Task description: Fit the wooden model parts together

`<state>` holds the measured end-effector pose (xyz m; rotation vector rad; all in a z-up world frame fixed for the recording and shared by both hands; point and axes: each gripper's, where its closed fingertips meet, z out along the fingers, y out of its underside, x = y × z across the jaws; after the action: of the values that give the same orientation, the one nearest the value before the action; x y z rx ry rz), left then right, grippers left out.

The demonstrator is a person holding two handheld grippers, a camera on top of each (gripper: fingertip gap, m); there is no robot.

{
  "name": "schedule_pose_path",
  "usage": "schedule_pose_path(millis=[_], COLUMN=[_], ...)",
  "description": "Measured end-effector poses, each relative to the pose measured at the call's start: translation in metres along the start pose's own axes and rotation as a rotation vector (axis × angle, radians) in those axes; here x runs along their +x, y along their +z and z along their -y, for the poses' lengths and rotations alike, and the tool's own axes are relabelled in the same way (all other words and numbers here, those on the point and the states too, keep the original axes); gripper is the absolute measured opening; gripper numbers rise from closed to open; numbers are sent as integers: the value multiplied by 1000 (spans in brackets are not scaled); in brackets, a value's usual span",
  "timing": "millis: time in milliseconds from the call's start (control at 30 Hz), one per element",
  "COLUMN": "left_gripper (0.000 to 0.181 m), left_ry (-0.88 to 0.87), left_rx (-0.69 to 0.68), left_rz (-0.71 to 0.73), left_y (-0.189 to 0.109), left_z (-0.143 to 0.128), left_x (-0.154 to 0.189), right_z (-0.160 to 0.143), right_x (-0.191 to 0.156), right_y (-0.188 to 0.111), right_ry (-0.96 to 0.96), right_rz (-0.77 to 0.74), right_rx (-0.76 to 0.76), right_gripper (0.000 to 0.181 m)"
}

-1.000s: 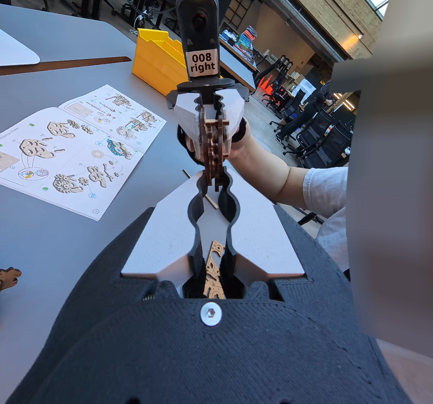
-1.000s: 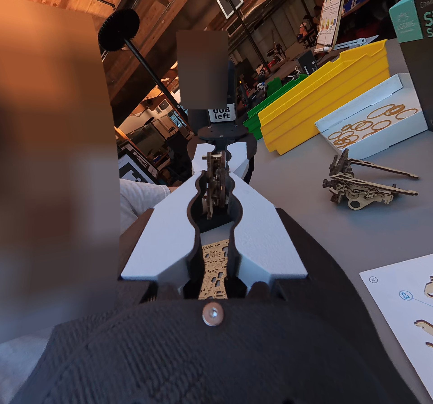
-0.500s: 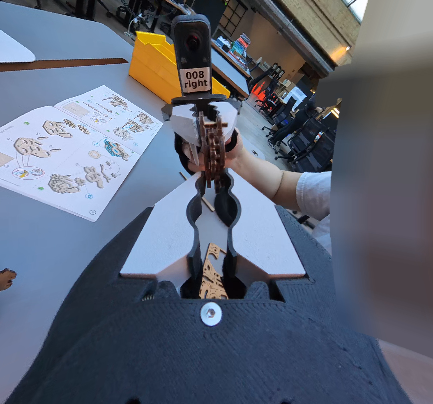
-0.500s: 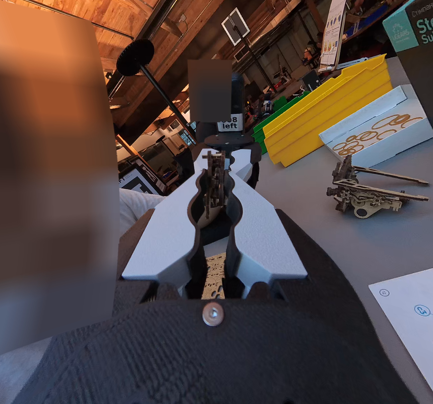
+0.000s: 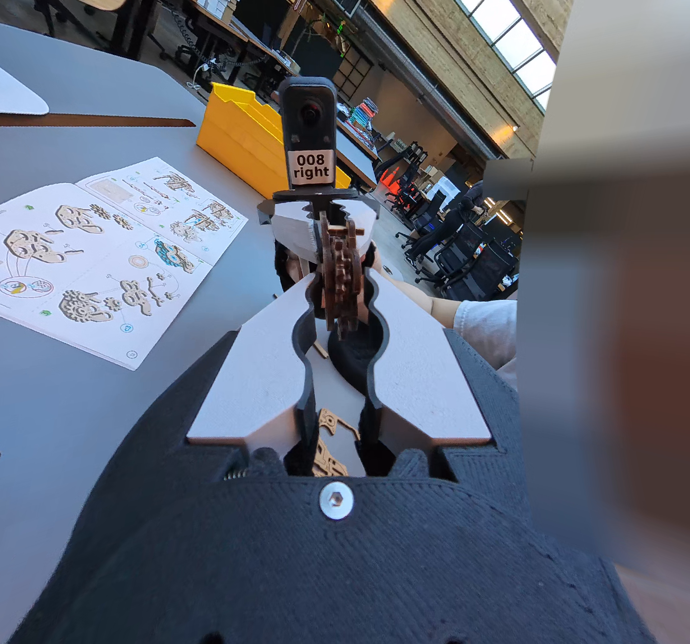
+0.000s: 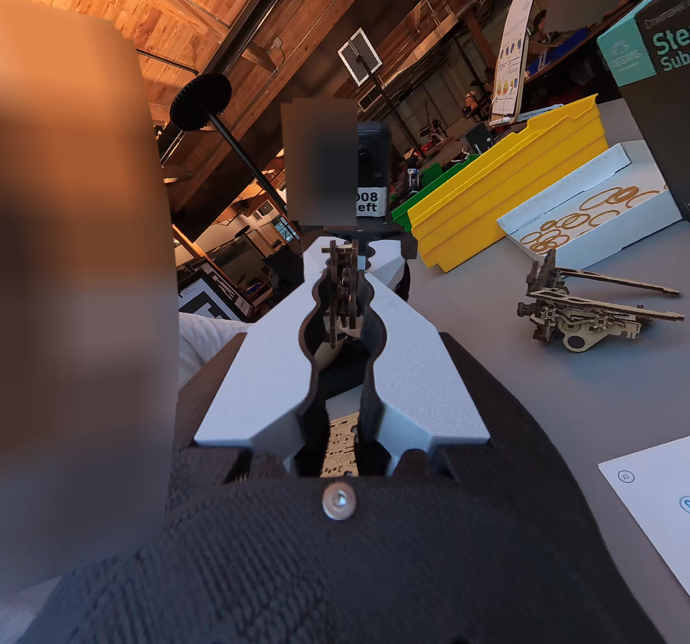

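A dark wooden gear assembly [image 5: 341, 275] is held in the air between my two grippers, which face each other tip to tip. In the left wrist view my left gripper [image 5: 340, 284] is shut on its near end, and my right gripper [image 5: 328, 225] clamps its far end. In the right wrist view the assembly [image 6: 343, 286] sits between the tips of my right gripper [image 6: 344, 288], with my left gripper [image 6: 360, 258] behind it. A flat laser-cut wooden sheet [image 5: 328, 450] lies on the table beneath, also seen in the right wrist view [image 6: 343, 443].
An open instruction booklet [image 5: 112, 253] and a yellow bin [image 5: 239, 141] lie to the left on the grey table [image 5: 56, 421]. To the right are a part-built wooden model [image 6: 582, 312], a white tray [image 6: 634, 212] of rings, yellow bins [image 6: 504, 185] and a dark box [image 6: 661, 85]. The grippers are tip to tip, or close to it.
Both grippers have tilted upward and drawn closer together. The gear assembly now sits deeper between my left fingers. Both stay shut on it.
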<state>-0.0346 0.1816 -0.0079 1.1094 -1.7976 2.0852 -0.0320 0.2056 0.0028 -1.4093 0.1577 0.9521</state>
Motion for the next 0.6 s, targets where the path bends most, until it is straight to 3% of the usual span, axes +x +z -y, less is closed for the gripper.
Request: schedule_pose_path(millis=[233, 467, 600], left_gripper=[13, 13, 12], left_ry=[27, 142, 107], left_rx=[8, -21, -17], left_rz=[64, 101, 70], left_y=[0, -1, -1], left_z=[0, -1, -1], left_x=[-4, 0, -3], right_z=[0, 1, 0], right_x=[0, -4, -1], right_y=[3, 5, 4], right_ry=[-81, -27, -42], right_rz=[-55, -37, -53], right_rx=[1, 15, 3], right_gripper=[11, 12, 12])
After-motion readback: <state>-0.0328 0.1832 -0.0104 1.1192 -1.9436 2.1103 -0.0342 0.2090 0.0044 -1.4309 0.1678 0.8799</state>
